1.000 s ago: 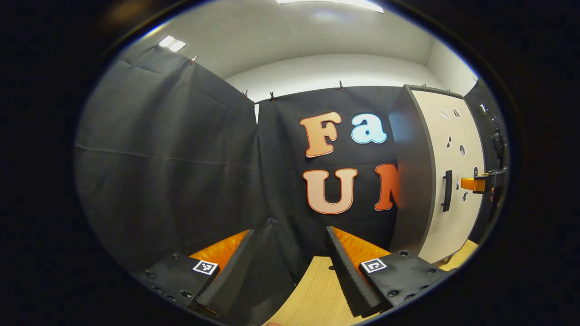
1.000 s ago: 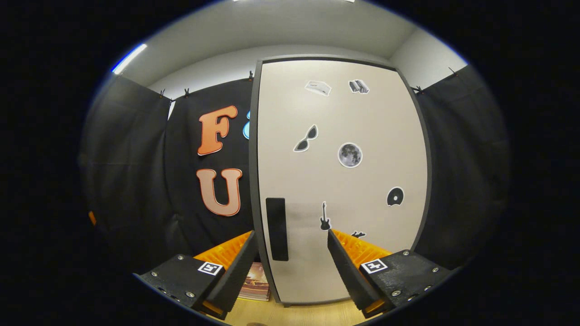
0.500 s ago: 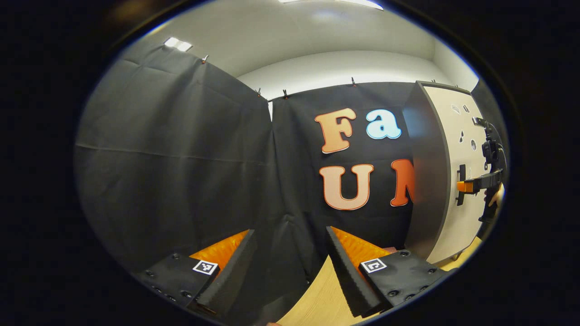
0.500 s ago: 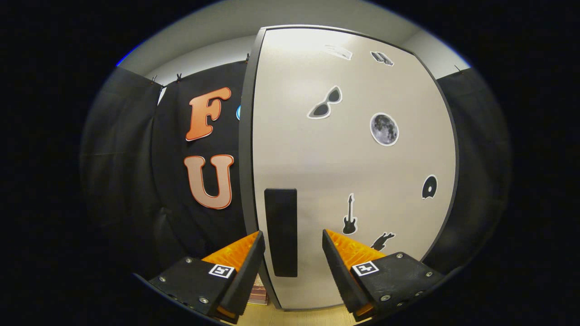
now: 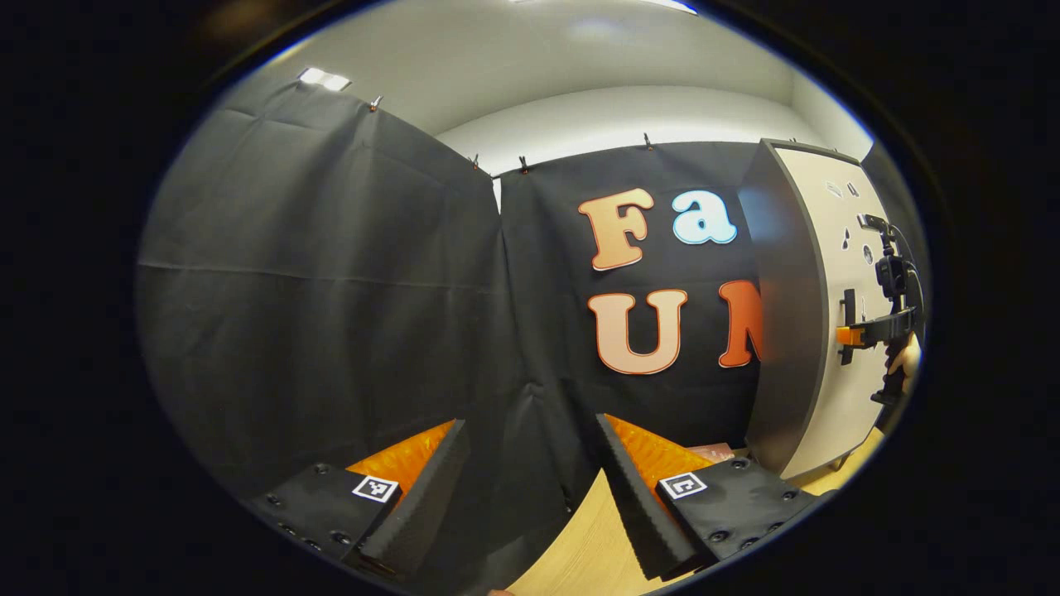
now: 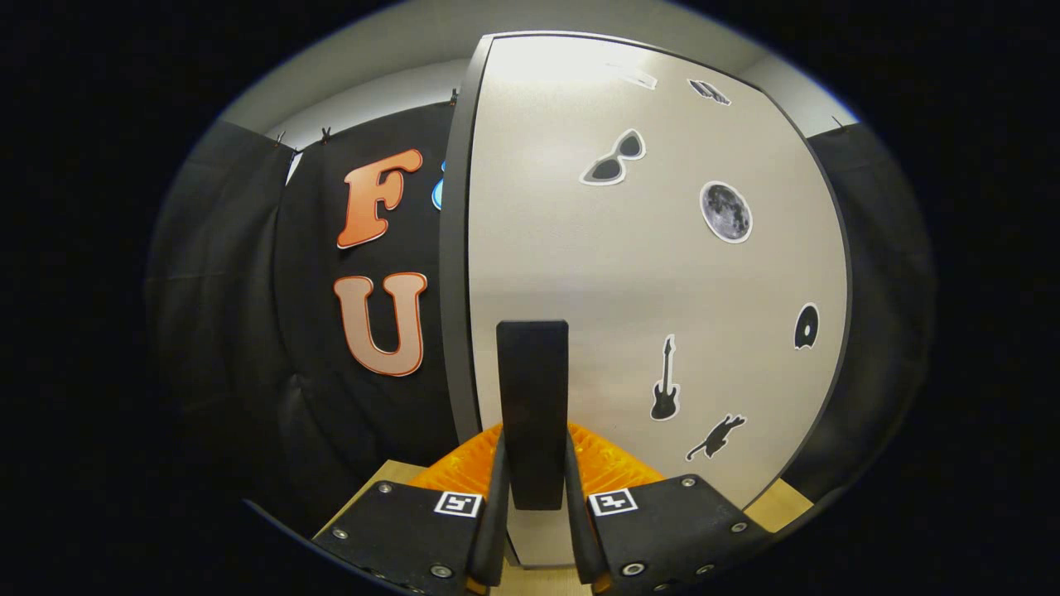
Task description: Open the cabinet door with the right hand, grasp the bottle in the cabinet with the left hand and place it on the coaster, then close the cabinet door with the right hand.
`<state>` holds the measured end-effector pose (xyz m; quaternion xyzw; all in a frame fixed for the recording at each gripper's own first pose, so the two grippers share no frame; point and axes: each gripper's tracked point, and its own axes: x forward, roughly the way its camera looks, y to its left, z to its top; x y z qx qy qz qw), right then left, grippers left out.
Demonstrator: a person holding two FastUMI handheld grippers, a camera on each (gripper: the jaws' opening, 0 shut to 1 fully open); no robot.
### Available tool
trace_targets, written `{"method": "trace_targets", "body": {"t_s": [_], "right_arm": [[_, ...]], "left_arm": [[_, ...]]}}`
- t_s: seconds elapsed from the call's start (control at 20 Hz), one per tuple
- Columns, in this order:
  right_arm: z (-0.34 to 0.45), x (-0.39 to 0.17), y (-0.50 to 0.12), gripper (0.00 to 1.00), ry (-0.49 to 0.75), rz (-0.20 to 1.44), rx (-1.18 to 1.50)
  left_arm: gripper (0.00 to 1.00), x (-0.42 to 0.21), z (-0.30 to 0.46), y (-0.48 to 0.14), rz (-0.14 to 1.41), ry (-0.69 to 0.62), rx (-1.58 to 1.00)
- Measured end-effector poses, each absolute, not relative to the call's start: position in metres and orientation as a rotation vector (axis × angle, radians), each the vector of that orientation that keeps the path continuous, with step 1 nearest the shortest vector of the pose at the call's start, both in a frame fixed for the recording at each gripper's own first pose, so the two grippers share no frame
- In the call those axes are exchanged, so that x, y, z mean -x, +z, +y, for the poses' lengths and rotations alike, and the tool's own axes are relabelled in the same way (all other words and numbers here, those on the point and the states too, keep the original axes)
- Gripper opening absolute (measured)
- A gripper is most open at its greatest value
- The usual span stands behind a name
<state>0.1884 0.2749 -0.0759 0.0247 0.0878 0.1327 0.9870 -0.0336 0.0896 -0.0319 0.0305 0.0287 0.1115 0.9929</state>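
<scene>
The tall cabinet (image 6: 654, 273) has a pale door with small stickers, and the door stands closed, hiding what is inside. My right gripper (image 6: 534, 497) is shut on the door's black vertical handle (image 6: 532, 397), one finger pressing each side of its lower end. In the left gripper view the cabinet (image 5: 816, 331) stands at the far right, and the right gripper (image 5: 857, 335) reaches its handle (image 5: 847, 310) with a hand (image 5: 904, 362) behind it. My left gripper (image 5: 530, 488) is open and holds nothing, pointing at the black cloth wall left of the cabinet.
A light wooden tabletop (image 5: 580, 542) runs under my left gripper to the cabinet's foot. A flat pinkish thing (image 5: 712, 452) lies on the table against the wall beside the cabinet's left side. Black cloth walls close in the back and left.
My right gripper moved forward to the handle and shut on it. The left gripper has turned slightly left, so the cabinet sits farther to the right in its view.
</scene>
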Motion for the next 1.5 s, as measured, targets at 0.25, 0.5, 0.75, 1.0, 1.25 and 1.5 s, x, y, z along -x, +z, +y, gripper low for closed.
{"method": "trace_targets", "body": {"t_s": [0.25, 0.5, 0.75, 1.0, 1.25, 1.5], "right_arm": [[0.270, -0.175, -0.073, 0.28, 0.260, 0.168, -0.059], [0.249, -0.135, -0.069, 0.25, 0.242, 0.145, -0.089], [0.210, -0.084, -0.069, 0.25, 0.294, 0.161, -0.097], [0.167, -0.041, -0.066, 0.25, 0.302, 0.167, -0.102], [0.117, -0.008, -0.064, 0.25, 0.267, 0.177, -0.092], [0.063, 0.012, -0.058, 0.24, 0.171, 0.177, -0.073]], "left_arm": [[0.99, 0.041, 0.085, -0.031, 0.047, 0.223, -0.055], [0.99, 0.050, 0.084, -0.034, 0.054, 0.227, -0.053], [0.99, 0.059, 0.080, -0.030, 0.044, 0.224, -0.045], [0.97, 0.053, 0.057, -0.027, 0.033, 0.169, -0.032], [0.97, 0.039, 0.024, -0.029, 0.032, 0.096, -0.018], [0.98, 0.019, -0.023, -0.034, 0.037, -0.006, 0.004]]}}
